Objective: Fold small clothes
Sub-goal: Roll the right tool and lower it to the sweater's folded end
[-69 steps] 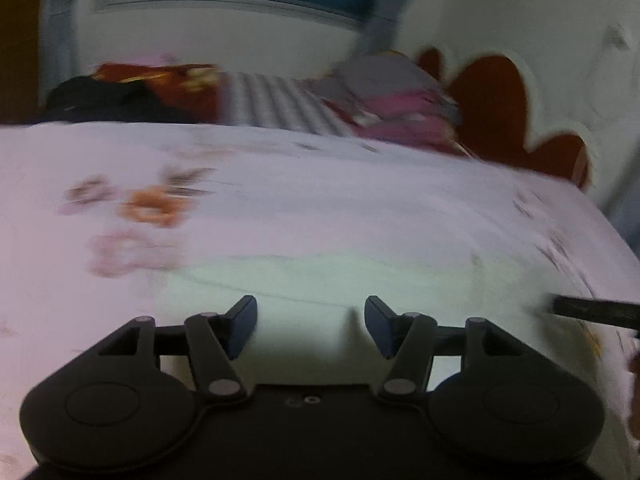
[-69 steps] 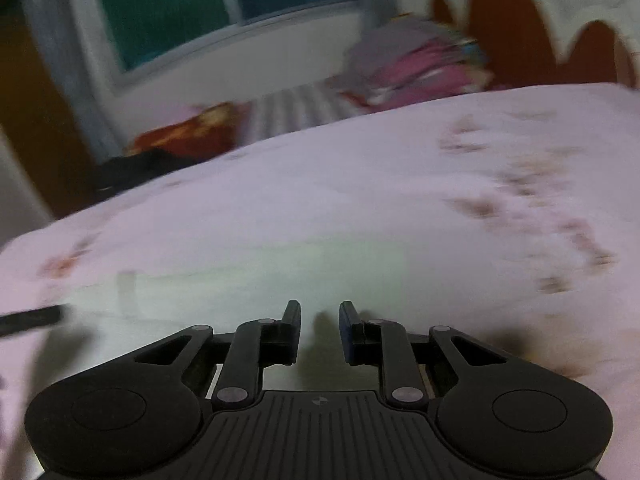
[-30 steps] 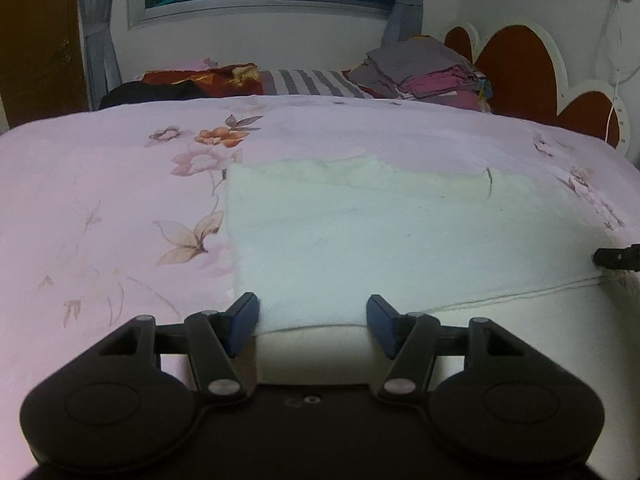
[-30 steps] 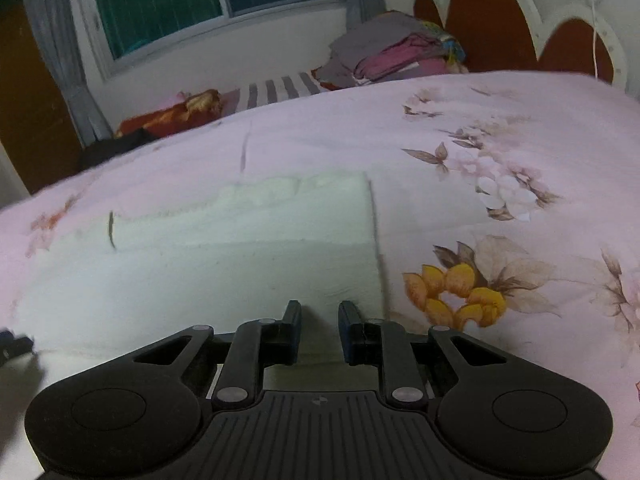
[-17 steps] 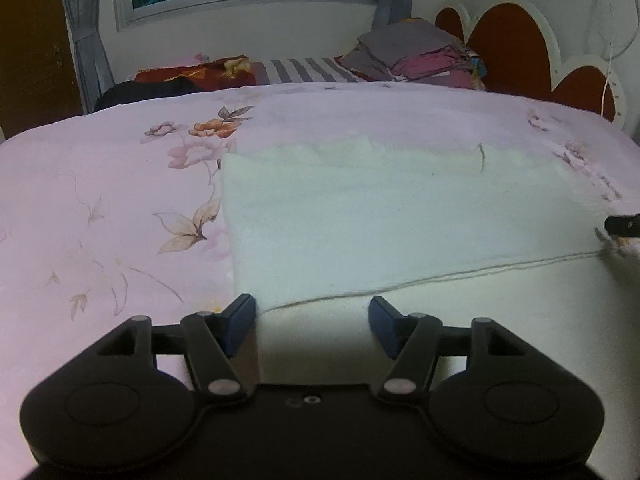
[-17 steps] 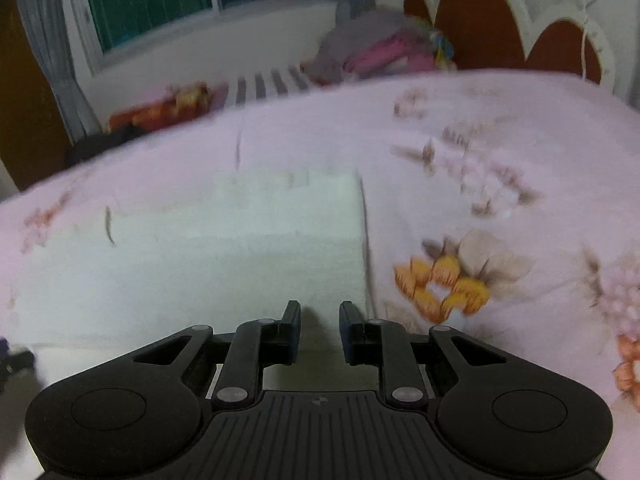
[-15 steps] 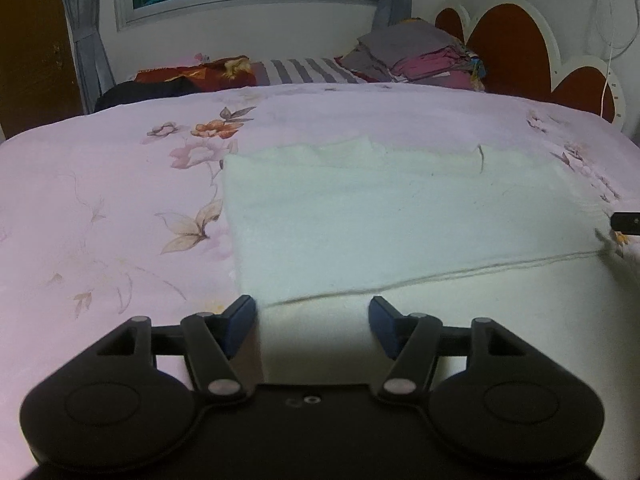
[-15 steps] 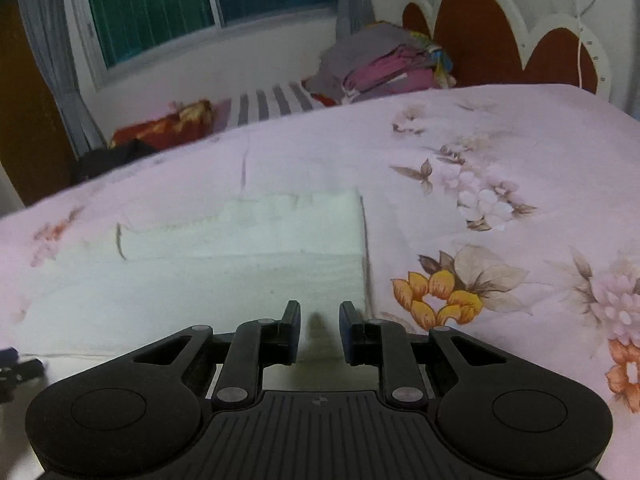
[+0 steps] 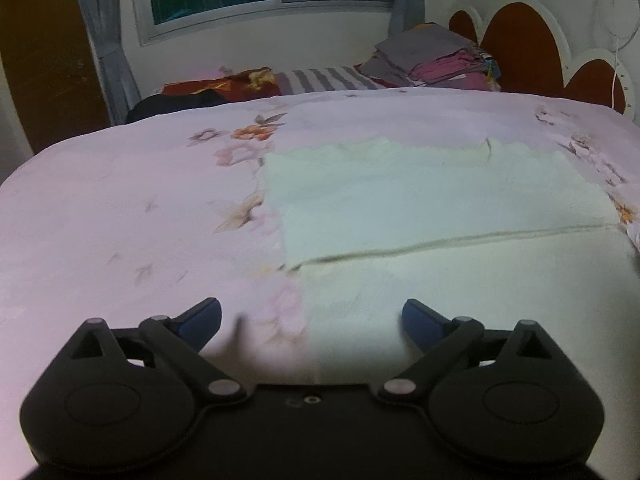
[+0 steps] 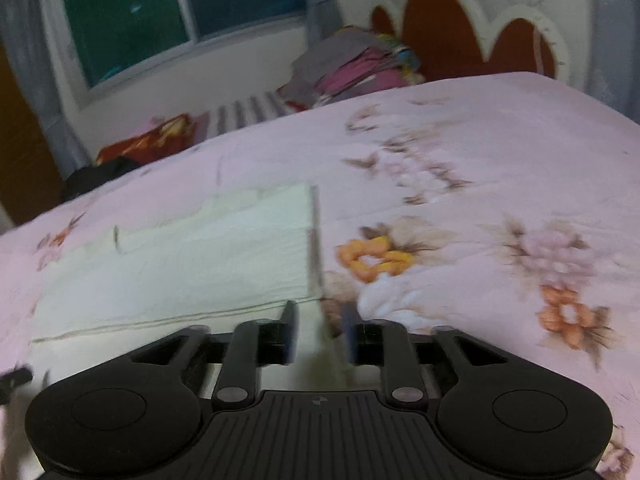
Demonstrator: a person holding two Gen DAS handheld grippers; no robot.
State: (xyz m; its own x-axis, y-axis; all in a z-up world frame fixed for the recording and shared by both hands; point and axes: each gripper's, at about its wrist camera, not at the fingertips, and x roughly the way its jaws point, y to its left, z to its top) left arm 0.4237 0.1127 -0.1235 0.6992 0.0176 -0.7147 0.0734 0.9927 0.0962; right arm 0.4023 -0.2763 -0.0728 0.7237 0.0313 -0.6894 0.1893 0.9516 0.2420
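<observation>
Both hand-held grippers [image 9: 311, 314] [image 10: 319, 334] just opened, off the pale folded cloth [image 9: 432, 208], long axis crosswise.

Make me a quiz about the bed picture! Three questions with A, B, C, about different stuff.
1. Where does the folded pale cloth lie?
A. on the floral bedspread
B. on the windowsill
C. on the floor

2. What colour are the left gripper pads?
A. red
B. blue
C. yellow

3. How is the right gripper?
A. shut on the cloth
B. open, nothing pinched
C. out of view

Answers: 1 A, pink flowered cover lies all around it. 2 B, both tips show blue. 3 B, its jaws have just been opening, with a clear gap above the cloth.
</observation>
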